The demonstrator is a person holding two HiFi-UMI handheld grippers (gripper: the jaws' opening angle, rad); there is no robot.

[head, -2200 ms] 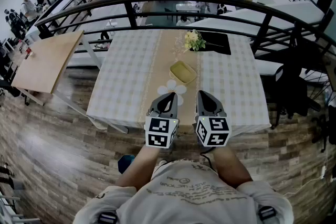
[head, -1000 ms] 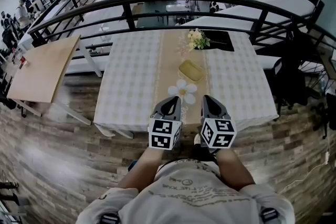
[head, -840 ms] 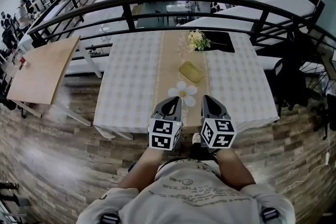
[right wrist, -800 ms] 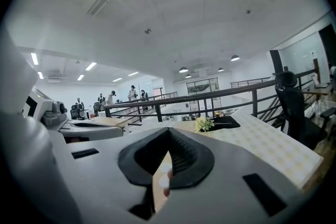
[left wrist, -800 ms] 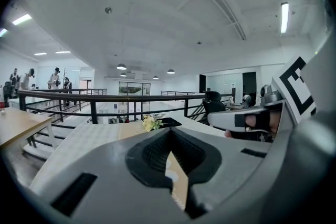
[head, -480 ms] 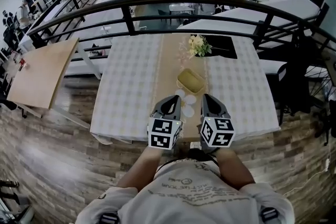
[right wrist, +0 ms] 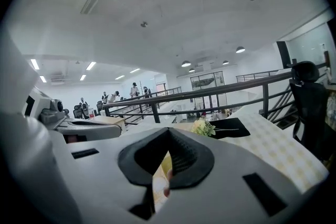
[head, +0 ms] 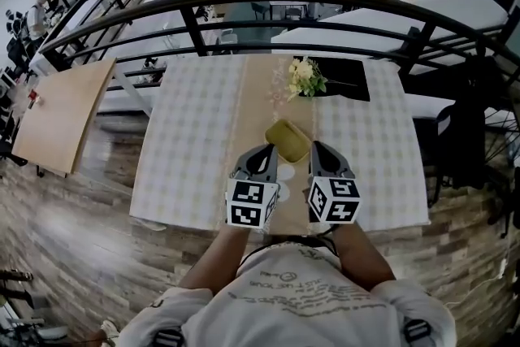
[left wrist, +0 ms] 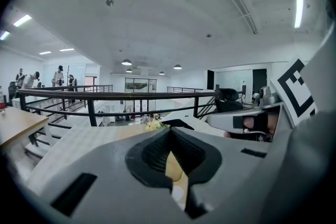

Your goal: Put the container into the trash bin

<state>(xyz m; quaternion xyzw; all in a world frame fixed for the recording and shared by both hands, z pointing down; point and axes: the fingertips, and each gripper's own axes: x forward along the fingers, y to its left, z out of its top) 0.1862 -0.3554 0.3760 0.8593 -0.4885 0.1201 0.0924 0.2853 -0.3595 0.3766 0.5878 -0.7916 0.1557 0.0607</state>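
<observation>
Checked tabletop point(head: 187, 142) holds the yellow container point(head: 287, 140) at frame centre, just ahead of my left hand-held gripper point(head: 262, 150) and right hand-held gripper point(head: 317, 147), both pressed together, empty; reaching in unopened I'd risk shoving it away, trash bin unseen.

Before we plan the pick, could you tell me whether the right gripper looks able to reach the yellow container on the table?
Probably yes: the yellow container lies in the open on the table just ahead of the right gripper, nothing between, though its jaws are shut.
</observation>
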